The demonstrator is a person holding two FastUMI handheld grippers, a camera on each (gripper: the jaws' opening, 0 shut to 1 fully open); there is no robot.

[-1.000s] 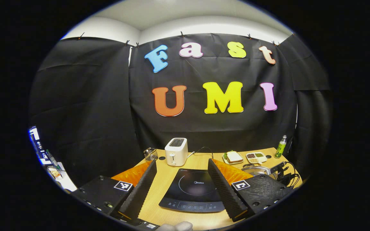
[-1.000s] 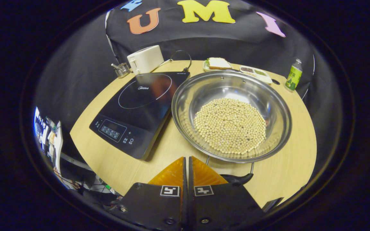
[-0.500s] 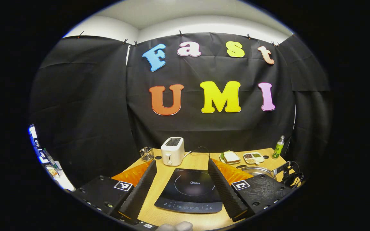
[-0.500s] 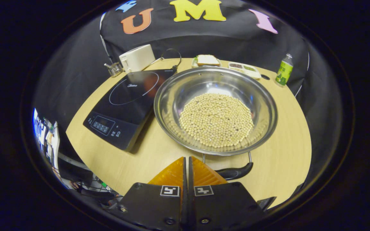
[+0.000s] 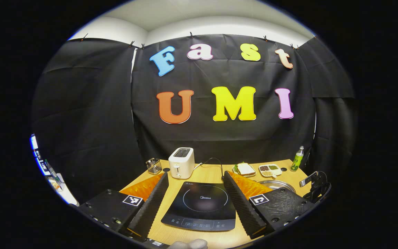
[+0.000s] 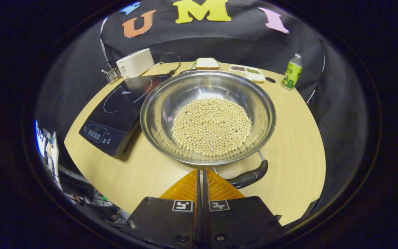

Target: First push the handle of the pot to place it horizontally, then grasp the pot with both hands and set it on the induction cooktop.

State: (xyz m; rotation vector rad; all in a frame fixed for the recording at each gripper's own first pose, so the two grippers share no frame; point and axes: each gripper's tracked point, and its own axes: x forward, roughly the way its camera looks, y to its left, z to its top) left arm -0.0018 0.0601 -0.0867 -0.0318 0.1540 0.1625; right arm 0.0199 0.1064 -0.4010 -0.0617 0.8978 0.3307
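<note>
Pushing step: closed right gripper (image 6: pixel 200 173) sat against the pot (image 6: pixel 207 116) handle (image 6: pixel 249 176); left gripper (image 5: pixel 195 193) open. Next: nudge handle level.

Pot (image 6: pixel 207 117) of beans (image 6: pixel 211 126) on table (image 6: pixel 299 138), just right of cooktop (image 6: pixel 116 110); toaster (image 6: pixel 135 63) behind.

A white toaster (image 5: pixel 181 162) stands at the back of the wooden table (image 6: pixel 299 145), with a small wire basket (image 5: pixel 153 166) just to its left and a black cord (image 5: pixel 210 160) looping off to its right. Farther right along the back edge lie a sandwich on a plate (image 5: pixel 244 169), a divided tray of grains (image 5: pixel 270 169) beside it, and a green bottle (image 6: pixel 290 71) standing upright near the table's far right edge.
</note>
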